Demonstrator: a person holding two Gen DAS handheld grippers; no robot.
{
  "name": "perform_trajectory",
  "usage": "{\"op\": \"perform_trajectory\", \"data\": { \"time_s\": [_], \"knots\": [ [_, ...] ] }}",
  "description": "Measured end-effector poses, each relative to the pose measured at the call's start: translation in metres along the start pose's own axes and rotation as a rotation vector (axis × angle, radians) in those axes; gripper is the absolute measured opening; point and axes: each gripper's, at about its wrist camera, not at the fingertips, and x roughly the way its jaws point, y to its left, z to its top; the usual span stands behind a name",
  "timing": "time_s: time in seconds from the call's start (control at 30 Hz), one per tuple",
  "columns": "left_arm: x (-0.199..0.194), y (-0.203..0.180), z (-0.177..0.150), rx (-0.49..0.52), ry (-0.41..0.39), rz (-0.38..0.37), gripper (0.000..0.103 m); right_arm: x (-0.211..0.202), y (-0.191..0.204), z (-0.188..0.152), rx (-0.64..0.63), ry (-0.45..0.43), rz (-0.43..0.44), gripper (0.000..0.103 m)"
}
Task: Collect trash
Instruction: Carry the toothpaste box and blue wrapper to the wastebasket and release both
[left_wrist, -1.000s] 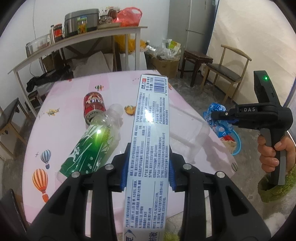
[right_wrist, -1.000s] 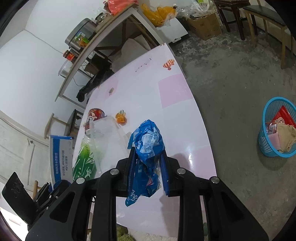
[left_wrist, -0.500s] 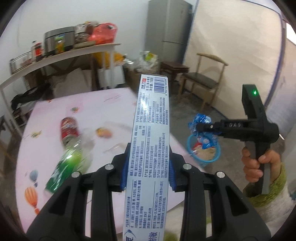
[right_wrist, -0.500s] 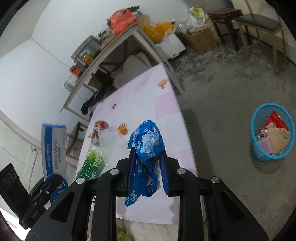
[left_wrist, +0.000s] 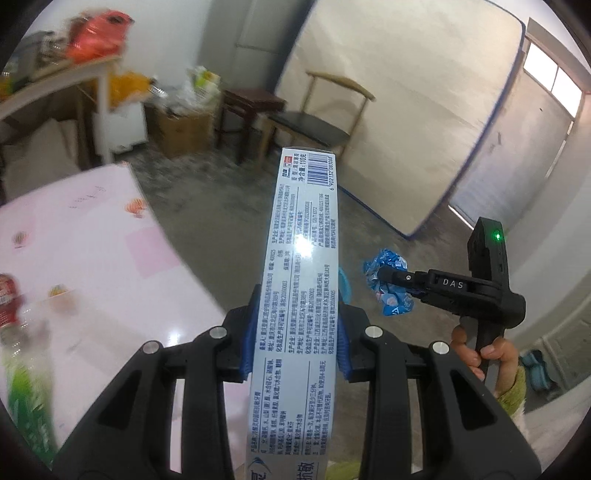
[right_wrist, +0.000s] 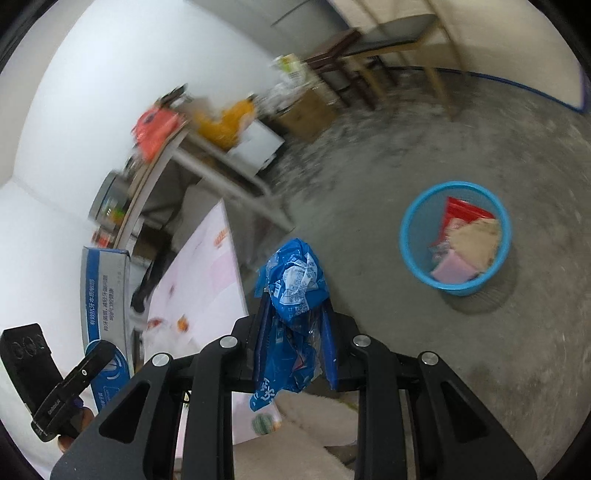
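My left gripper (left_wrist: 297, 332) is shut on a long white-and-blue toothpaste box (left_wrist: 301, 280) that sticks out forward past the table's right edge. The right gripper (right_wrist: 293, 325) is shut on a crumpled blue plastic wrapper (right_wrist: 295, 284), held over the concrete floor. In the left wrist view that right gripper (left_wrist: 384, 276) shows at the right, a hand under its handle, the blue wrapper (left_wrist: 388, 286) at its tip. A blue mesh trash basket (right_wrist: 413, 236) with red, tan and pink waste stands on the floor ahead and to the right of the wrapper; the box hides most of it in the left wrist view.
The pink table (left_wrist: 74, 258) lies to the left with a red can (left_wrist: 7, 299) and a green-labelled bottle (left_wrist: 22, 384) on it. A wooden chair (left_wrist: 321, 122), a stool (left_wrist: 251, 103) and a cardboard box (left_wrist: 184, 129) stand further back on the floor. A shelf table (right_wrist: 207, 162) lines the wall.
Both grippers have swung right, off the table and over the floor, each keeping its load. The basket has come nearer in the right wrist view.
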Motion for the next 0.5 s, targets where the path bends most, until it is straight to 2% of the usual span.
{"op": "perform_trajectory", "data": {
  "time_s": [0.27,0.5],
  "knots": [
    [0.11,-0.026,0.013,-0.019,0.212,-0.079,0.032,0.013,-0.075,0.006,0.17,0.0,-0.066,0.025],
    [0.221,-0.044,0.018,-0.027,0.416,-0.106,0.032,0.056,-0.137,0.018,0.302,0.059,-0.104,0.025]
  ]
}}
